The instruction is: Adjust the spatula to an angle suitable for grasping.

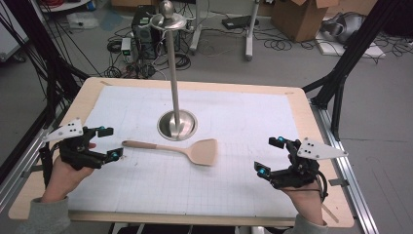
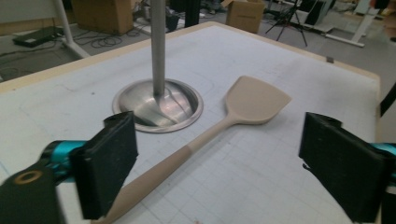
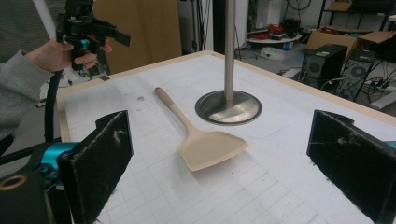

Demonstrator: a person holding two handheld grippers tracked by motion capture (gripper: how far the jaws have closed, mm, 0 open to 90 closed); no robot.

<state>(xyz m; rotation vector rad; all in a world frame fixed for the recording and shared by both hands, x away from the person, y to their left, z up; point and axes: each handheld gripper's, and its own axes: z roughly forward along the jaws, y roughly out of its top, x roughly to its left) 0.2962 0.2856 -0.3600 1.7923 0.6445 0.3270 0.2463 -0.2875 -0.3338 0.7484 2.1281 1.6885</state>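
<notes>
Beige, matte spatula (image 1: 171, 148), one piece: round tapering handle flaring to a flat squared blade, lying flat on the white gridded mat (image 1: 234, 195) just in front of the polished steel stand (image 1: 176, 73), whose slim pole rises from a dished round base. Left gripper (image 1: 109, 143), black with foam-faced pads, stands just off the handle's end, jaws wide with nothing gripped, seemingly lined up to take the handle. Right gripper (image 1: 270, 155) hovers apart near the mat's other edge, jaws likewise spread and empty, apparently in reserve.
</notes>
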